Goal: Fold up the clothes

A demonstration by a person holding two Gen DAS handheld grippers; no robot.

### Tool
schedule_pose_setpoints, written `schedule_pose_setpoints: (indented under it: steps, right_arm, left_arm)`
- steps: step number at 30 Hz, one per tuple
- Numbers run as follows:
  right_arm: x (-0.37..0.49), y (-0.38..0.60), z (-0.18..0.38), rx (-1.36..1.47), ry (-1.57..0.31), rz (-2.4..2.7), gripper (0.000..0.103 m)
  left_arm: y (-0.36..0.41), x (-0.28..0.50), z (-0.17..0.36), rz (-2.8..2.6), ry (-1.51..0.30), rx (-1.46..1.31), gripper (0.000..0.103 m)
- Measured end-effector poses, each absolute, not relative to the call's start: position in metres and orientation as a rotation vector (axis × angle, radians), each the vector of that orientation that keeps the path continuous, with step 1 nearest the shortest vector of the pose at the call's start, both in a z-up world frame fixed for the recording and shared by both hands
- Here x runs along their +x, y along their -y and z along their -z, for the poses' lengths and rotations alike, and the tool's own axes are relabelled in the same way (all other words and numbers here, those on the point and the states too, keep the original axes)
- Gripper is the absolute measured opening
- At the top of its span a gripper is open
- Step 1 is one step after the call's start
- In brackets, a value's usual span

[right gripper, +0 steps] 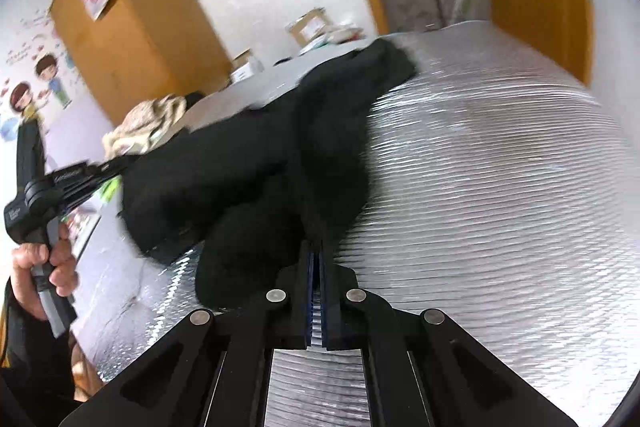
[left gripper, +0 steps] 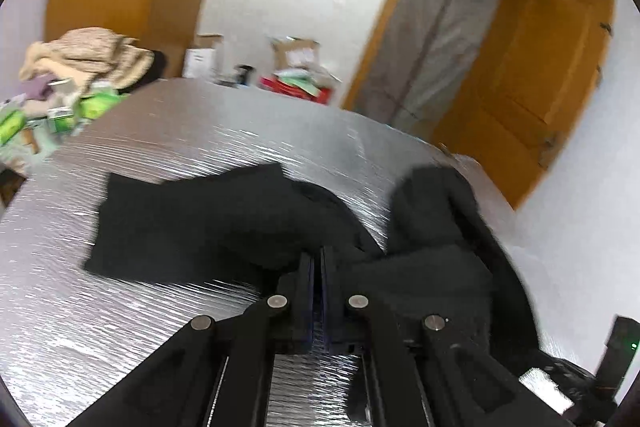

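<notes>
On the silver quilted table (left gripper: pixel 168 131), a black garment (left gripper: pixel 192 223) lies half spread, and I have a pinch of it in each claw. My left claw (left gripper: pixel 318 255) is pressed together on a fold near the cloth's middle edge; my right claw (right gripper: pixel 316 251) is likewise clamped on a bunched edge, with dark fabric heaped right over its tips. I take hold at two points so that, as I judge it, I can lift one edge and carry it over the rest for a fold, keeping the cloth taut between my hands.

The garment is thick, matte and fuzzy, like fleece or knit; it slumps in soft rounded lumps, not crisp creases. One flat rectangular part, maybe a sleeve or leg, stretches away to the left in the left view. The table cover is shiny, ribbed in fine lines, and looks slippery, so the cloth should slide easily.

In the right view my left hand (right gripper: pixel 44 267) grips its handle. Beyond the table edge sit a beige heap (left gripper: pixel 88 55) and boxes (left gripper: pixel 296 55).
</notes>
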State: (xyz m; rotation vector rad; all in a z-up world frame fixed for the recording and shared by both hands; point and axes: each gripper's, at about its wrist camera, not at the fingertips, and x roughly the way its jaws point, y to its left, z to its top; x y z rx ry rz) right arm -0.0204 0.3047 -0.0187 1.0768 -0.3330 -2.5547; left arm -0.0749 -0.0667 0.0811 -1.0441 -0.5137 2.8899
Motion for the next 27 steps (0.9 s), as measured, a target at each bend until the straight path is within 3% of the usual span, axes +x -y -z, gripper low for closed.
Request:
schedule_pose_setpoints:
  steps: [7, 12, 14, 17, 27]
  right_arm:
    - [-0.02, -0.356, 0.007, 1.061, 0.417, 2.693, 0.002]
    - [-0.026, -0.354, 0.015, 1.146, 0.384, 2.699, 0.009]
    - [-0.025, -0.346, 0.015, 1.138, 0.366, 2.68, 0.02]
    - [-0.021, -0.335, 0.009, 1.084, 0.306, 2.685, 0.027]
    - [-0.041, -0.296, 0.003, 1.04, 0.163, 2.628, 0.028]
  left_arm:
    - [0.1, -0.077, -0.076, -2.958, 0.57, -1.072, 0.003]
    - [0.092, -0.078, -0.062, -2.917, 0.535, -1.16, 0.003]
    - [0.088, -0.069, -0.059, -2.904, 0.527, -1.164, 0.003]
    - [0.092, -0.051, -0.062, -2.927, 0.526, -1.143, 0.003]
    - [0.062, -0.021, -0.063, -2.781, 0.538, -1.117, 0.004]
